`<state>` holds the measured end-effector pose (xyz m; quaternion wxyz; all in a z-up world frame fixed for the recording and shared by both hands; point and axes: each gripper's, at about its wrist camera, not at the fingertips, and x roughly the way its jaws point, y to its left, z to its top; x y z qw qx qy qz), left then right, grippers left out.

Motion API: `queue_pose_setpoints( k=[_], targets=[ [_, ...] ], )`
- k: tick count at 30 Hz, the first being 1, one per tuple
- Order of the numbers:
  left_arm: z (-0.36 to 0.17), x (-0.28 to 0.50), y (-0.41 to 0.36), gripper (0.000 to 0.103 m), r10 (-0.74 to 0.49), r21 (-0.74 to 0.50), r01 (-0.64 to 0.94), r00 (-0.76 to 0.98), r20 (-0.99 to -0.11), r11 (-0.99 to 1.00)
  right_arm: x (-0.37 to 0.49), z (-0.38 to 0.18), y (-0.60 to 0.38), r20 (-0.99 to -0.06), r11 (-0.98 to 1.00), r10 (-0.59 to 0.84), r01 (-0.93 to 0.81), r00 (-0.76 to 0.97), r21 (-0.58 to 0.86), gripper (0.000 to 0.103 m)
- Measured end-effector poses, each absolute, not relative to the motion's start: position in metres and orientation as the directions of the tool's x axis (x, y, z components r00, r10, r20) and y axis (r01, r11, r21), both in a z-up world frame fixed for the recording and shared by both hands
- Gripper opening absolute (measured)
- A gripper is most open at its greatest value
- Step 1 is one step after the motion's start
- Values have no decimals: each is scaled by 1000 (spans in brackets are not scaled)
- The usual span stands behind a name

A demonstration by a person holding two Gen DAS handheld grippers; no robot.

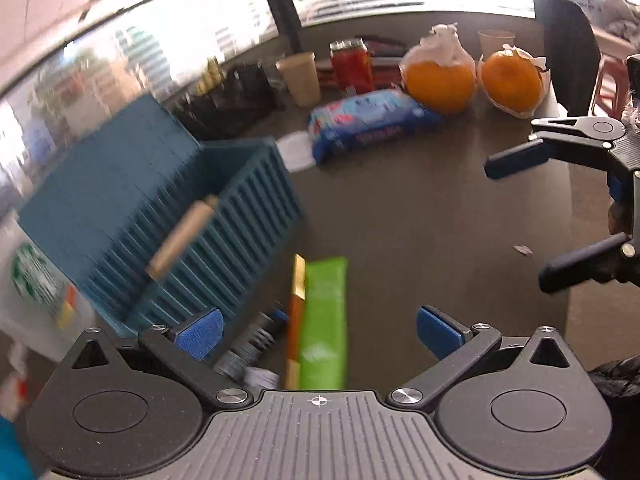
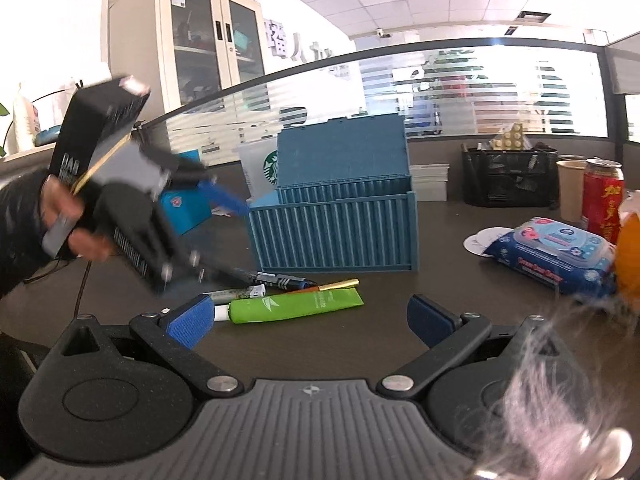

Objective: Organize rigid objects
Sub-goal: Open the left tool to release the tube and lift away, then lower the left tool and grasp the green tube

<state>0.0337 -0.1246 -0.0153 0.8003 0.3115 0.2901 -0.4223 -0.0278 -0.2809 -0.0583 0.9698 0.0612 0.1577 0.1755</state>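
- On the dark tabletop [image 2: 360, 344] in front of me stands a blue container-shaped box [image 2: 334, 236] with ribbed walls and its lid [image 2: 342, 152] raised at the back.
- A wooden stick-like piece [image 1: 182, 238] shows blurred above the box's open top in the left wrist view; I cannot tell whether it rests on anything.
- My left gripper [image 1: 318, 332] has its blue-padded fingers [image 1: 200, 330] spread wide apart with nothing between the pads; no earlier view backs more than that.
- Below those fingers lie a green tube [image 1: 324, 320], a thin orange and gold pen [image 1: 296, 316] touching its side, and a black marker [image 1: 250, 344] just beside the pen, all near the box's front wall.
- My right gripper [image 2: 310, 320] also holds its fingers [image 2: 190, 322] apart and empty, low over the tabletop, with the green tube just beyond the left pad.
- From the right wrist view, my left gripper hangs blurred to the left of the box, a hand [image 2: 86, 240] behind it.
- A blue pack of wet wipes [image 2: 556, 256] lies well right of the box, near a red can [image 2: 602, 204] and a paper cup [image 2: 570, 190].
- Two oranges [image 1: 440, 82] in white wrap sit beyond the wipes.
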Motion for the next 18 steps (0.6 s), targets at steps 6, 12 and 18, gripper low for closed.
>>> queue_pose_setpoints(
  k=[6,12,18],
  targets=[
    [-35,37,-128,103,-534,62,876,346,-772,477,-35,-61,-287,-288,939,337,-299,896,170,103],
    [-47,49,-137,103,-536,-20,862,297,-791,506,-35,-65,-293,-286,938,336,-293,897,183,103],
    [-52,52,-142,103,-520,3,854,320,-792,521,-37,-66,-296,-282,935,344,-300,896,188,103]
  ],
)
